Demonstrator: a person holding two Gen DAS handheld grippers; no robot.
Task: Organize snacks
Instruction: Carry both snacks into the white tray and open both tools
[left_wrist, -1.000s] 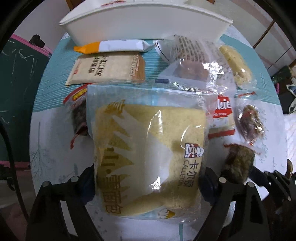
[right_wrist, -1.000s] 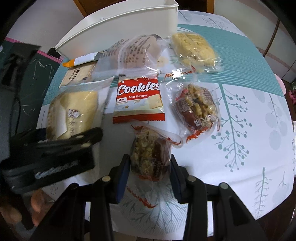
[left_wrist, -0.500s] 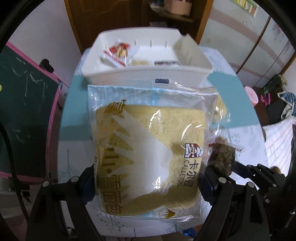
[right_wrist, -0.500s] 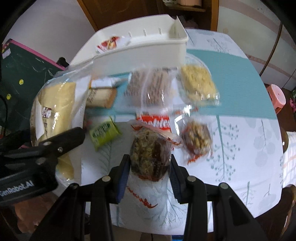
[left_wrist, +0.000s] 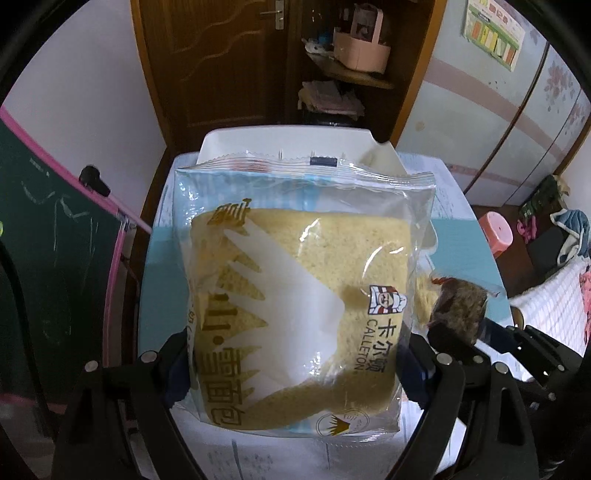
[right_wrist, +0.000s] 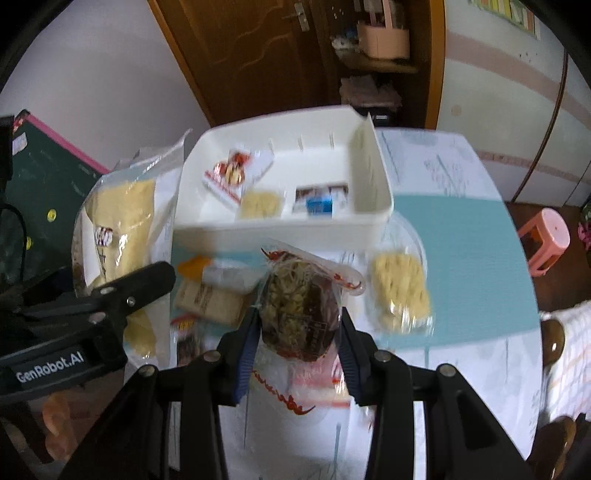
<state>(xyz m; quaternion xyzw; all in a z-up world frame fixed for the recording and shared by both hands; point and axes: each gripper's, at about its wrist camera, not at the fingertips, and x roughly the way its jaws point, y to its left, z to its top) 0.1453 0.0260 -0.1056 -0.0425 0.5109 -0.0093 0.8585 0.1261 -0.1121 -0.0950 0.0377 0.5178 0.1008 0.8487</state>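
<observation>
Left wrist: your left gripper (left_wrist: 291, 363) gripped the bread pack (left_wrist: 299, 306) by its sides, long axis running away from you toward the white bin (left_wrist: 229, 138). Table (left_wrist: 465, 243) with teal band; brown door (left_wrist: 210, 59), shelf and pink stool (left_wrist: 496, 234) beyond. A second earlier the pack sat low among the snacks; both hands had since risen.

Right wrist: your right gripper (right_wrist: 297, 341) clamped a dark nut bar (right_wrist: 299, 317), upright, above the table, just short of the bin (right_wrist: 280, 229). Loose packets lay beneath it.
</observation>
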